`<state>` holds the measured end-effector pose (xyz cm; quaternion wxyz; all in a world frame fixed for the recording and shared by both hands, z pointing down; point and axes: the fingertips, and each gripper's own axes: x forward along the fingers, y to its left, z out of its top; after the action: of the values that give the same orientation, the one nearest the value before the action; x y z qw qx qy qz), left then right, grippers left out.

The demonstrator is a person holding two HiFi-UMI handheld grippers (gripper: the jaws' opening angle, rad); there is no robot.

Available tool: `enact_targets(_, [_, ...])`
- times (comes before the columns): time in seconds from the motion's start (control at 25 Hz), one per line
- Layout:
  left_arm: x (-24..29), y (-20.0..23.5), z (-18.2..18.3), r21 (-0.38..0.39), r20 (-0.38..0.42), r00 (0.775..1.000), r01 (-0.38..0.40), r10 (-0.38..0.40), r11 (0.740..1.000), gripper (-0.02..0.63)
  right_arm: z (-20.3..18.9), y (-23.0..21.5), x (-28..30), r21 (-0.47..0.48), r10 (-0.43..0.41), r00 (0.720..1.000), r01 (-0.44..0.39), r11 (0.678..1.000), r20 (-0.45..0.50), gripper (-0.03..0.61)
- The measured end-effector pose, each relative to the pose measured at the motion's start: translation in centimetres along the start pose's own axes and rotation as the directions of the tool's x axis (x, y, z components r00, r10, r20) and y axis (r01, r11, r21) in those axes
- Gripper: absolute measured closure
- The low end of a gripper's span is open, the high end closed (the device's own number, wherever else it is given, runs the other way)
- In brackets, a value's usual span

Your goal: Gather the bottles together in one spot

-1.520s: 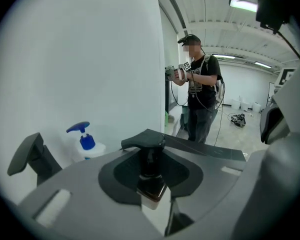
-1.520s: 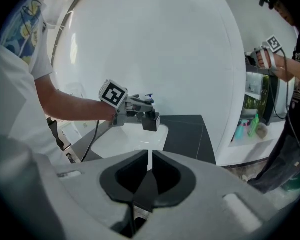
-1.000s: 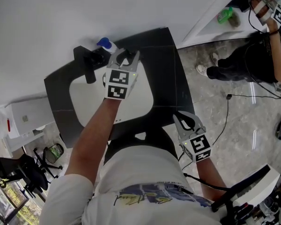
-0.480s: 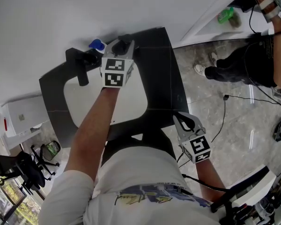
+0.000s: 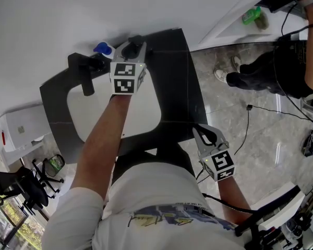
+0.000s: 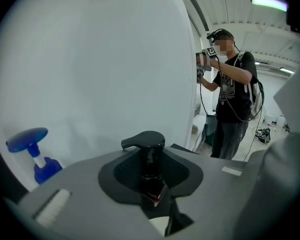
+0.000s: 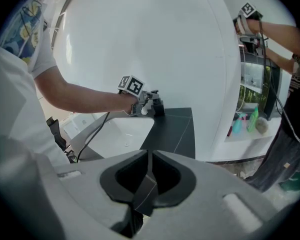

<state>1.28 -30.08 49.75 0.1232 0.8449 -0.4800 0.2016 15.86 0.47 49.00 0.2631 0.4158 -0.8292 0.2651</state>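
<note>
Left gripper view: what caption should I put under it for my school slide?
Left gripper grips a black pump bottle by its neck, a blue pump bottle nearby against the white wall.

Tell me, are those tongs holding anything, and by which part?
The left tongs grip a black pump bottle by its neck, just under the pump head. The right tongs are shut and empty.

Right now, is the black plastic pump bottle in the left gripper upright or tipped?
Upright: the black plastic pump bottle shows a vertical neck, pump head level on top.
</note>
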Motion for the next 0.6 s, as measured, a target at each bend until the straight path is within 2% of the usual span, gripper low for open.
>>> enact_targets(0.44, [-0.38,0.25,-0.33,-0.01,0.013,0.999,-0.029,0.029,1.0,0.504,0.4,0.01,0.55,-0.018,0.015,1.0,-0.015,1.0,0.008,0.549])
enact_targets(0.48, [-0.44,0.18,-0.44,-0.005,0.008,1.0,-0.028,0.028,1.0,0.494,0.4,0.07,0.56,-0.017,0.016,1.0,-0.016,1.0,0.007,0.549])
enact_targets(0.56, [-0.51,-0.06,-0.71,0.0,-0.002,1.0,-0.021,0.021,1.0,0.416,0.34,0.18,0.55,-0.016,0.017,1.0,-0.017,1.0,-0.001,0.549])
enact_targets(0.6, [-0.52,-0.16,-0.8,-0.003,-0.003,1.0,-0.019,0.019,1.0,0.409,0.24,0.2,0.53,-0.018,0.017,1.0,-0.017,1.0,-0.008,0.549])
